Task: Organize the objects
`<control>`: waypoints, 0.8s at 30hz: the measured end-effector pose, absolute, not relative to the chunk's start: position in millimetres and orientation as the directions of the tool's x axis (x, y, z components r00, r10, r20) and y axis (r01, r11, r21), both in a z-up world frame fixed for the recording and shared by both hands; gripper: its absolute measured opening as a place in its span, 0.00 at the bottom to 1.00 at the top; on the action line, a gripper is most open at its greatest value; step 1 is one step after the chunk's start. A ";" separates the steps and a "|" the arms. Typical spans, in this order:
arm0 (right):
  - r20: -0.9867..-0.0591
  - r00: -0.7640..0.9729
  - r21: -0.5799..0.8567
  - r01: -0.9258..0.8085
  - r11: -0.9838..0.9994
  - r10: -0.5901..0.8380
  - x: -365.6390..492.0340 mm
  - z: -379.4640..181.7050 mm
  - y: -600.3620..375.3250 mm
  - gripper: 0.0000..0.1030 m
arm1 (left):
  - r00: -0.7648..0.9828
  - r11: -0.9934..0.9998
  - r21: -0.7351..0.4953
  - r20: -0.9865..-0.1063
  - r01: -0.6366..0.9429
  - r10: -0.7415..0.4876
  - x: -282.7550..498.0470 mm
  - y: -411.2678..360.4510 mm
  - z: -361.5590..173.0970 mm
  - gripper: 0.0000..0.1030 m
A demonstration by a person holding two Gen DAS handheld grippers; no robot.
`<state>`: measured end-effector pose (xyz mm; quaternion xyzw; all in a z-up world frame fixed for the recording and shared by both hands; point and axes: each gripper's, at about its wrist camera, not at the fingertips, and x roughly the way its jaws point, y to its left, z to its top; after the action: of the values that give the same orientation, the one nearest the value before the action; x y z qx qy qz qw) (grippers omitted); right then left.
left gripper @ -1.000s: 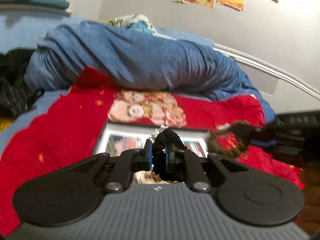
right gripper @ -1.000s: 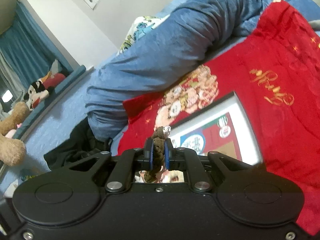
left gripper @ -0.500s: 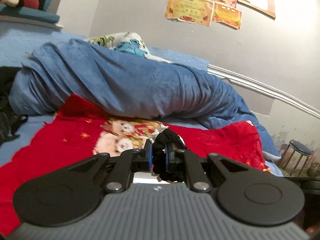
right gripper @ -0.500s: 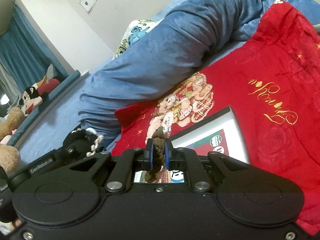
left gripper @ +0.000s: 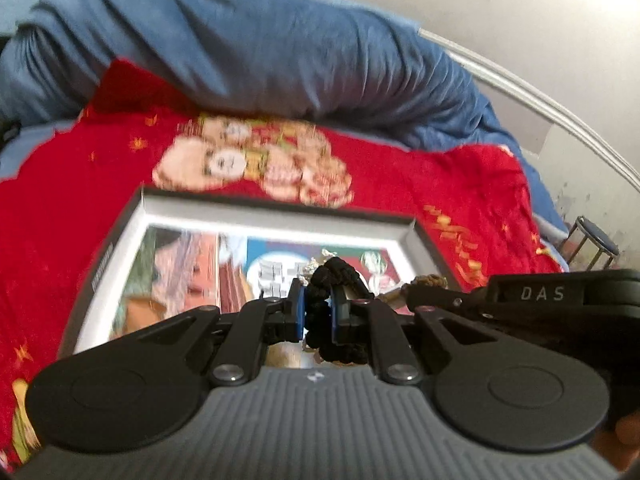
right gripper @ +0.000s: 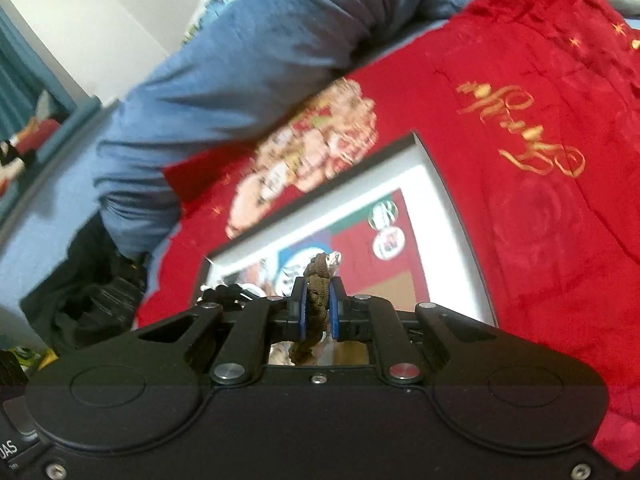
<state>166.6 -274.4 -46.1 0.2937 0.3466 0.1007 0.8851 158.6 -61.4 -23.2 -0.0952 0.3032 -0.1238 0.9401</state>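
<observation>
A black braided bracelet [left gripper: 334, 280] is clamped between the closed jaws of the left gripper [left gripper: 316, 312]; an olive-brown braided bracelet [right gripper: 316, 280] is pinched likewise by the right gripper [right gripper: 316, 312]. Both are held above the open shallow box [left gripper: 132, 220], near its right edge, presumably for deposit inside; contact with the printed lining cannot be judged through motion blur. The box is carried by a red blanket [left gripper: 72, 184] on a bed, a rolled blue duvet [left gripper: 248, 48] lying behind, against a grey wall [left gripper: 520, 12]
</observation>
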 end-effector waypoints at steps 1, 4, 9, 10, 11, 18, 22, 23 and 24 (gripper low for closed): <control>-0.566 0.734 0.579 0.029 0.815 0.376 166.4 -47.7 -272.0 0.11 | 0.780 0.952 -0.258 -0.556 0.166 -0.287 158.9 -60.9 -27.7 0.16; -0.595 0.721 0.553 0.044 0.832 0.357 166.7 -52.4 -266.0 0.11 | 0.756 0.953 -0.273 -0.596 0.128 -0.272 163.1 -58.2 -40.1 0.16; -0.618 0.710 0.539 0.070 0.839 0.338 166.6 -55.7 -265.5 0.11 | 0.737 0.967 -0.234 -0.634 0.106 -0.234 165.0 -58.7 -46.2 0.16; -0.621 0.709 0.537 0.075 0.840 0.334 166.6 -55.9 -265.6 0.11 | 0.732 0.968 -0.228 -0.641 0.104 -0.230 165.4 -58.8 -47.5 0.16; -0.623 0.708 0.537 0.077 0.840 0.333 166.7 -55.6 -266.3 0.11 | 0.727 0.968 -0.229 -0.647 0.101 -0.228 166.1 -58.5 -48.5 0.16; -0.625 0.700 0.553 0.087 0.829 0.344 166.4 -56.0 -267.5 0.11 | 0.727 0.976 -0.200 -0.657 0.087 -0.199 165.1 -60.4 -50.5 0.17; -0.629 0.691 0.556 0.081 0.827 0.356 165.8 -56.7 -265.1 0.11 | 0.728 0.979 -0.184 -0.658 0.090 -0.190 165.0 -61.8 -50.2 0.17; -0.629 0.690 0.556 0.078 0.828 0.358 165.8 -56.6 -264.4 0.11 | 0.729 0.979 -0.182 -0.658 0.090 -0.189 165.0 -62.0 -50.2 0.17; -0.632 0.688 0.553 0.077 0.830 0.357 165.9 -56.8 -263.5 0.11 | 0.727 0.979 -0.184 -0.659 0.093 -0.193 165.3 -62.0 -50.5 0.18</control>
<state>165.9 -263.5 -56.8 0.2807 0.3866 0.0799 0.8749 165.3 -62.0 -50.5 -0.0692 0.3613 -0.0770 0.9267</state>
